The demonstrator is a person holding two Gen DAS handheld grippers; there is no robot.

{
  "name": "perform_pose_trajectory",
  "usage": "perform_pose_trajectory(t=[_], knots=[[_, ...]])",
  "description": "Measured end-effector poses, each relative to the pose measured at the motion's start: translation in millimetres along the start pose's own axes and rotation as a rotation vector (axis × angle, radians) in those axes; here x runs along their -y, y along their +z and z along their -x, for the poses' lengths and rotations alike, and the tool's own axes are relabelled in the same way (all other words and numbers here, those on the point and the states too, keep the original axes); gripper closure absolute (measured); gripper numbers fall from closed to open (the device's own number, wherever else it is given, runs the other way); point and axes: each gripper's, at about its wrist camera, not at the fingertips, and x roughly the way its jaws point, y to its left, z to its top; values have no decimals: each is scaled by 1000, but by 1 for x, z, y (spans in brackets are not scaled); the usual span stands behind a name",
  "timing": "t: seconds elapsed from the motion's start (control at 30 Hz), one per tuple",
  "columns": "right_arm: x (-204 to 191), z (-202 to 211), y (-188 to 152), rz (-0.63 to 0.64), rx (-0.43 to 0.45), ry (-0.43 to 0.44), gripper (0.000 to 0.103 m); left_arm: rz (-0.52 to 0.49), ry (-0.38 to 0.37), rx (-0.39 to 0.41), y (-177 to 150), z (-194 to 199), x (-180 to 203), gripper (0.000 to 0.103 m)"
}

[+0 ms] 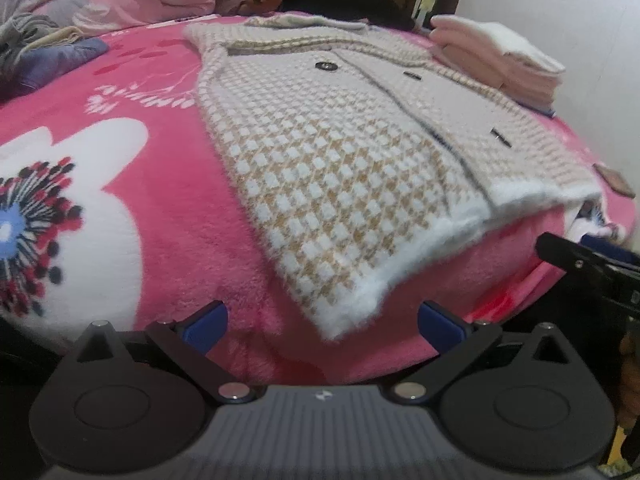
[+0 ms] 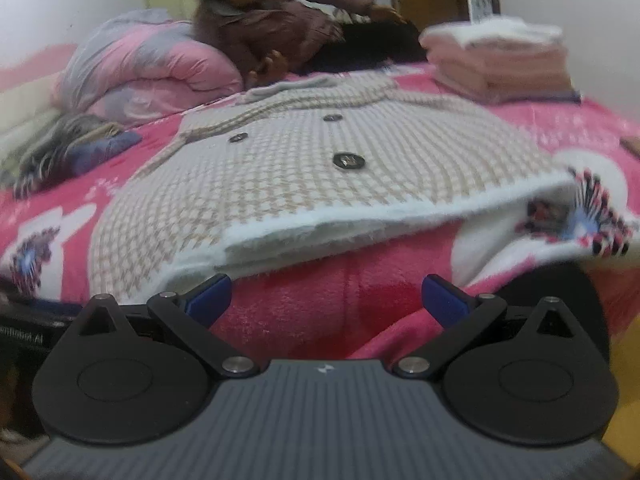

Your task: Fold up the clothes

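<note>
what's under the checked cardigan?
The checked cardigan lies flat on the pink blanket, which shows all round it. The near hem lifts slightly over shadow. Whatever lies beneath the middle is covered.

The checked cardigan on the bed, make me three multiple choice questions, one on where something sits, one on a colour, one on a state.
1. Where is the stack of folded towels?
A. beyond the checked cardigan, near the wall
B. on top of the cardigan
C. on the floor

2. What colour is the blanket under the cardigan?
A. green
B. pink
C. black

3. How is the left claw?
A. shut on the hem
B. shut on nothing
C. open, holding nothing

Answers: 1 A, the stack sits past the cardigan's far edge by the white wall. 2 B, pink fleece shows all around it. 3 C, both blue pads stand wide apart, off the cloth.
</note>
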Motion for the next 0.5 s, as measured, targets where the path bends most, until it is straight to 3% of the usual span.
perform_pose_trajectory(t=[0.2, 0.5], knots=[[-6, 4, 4, 39, 5, -29, 1, -17, -10, -8, -2, 5, 6, 1], [7, 11, 2, -41, 19, -26, 1, -116, 149, 26, -7, 7, 22, 1]])
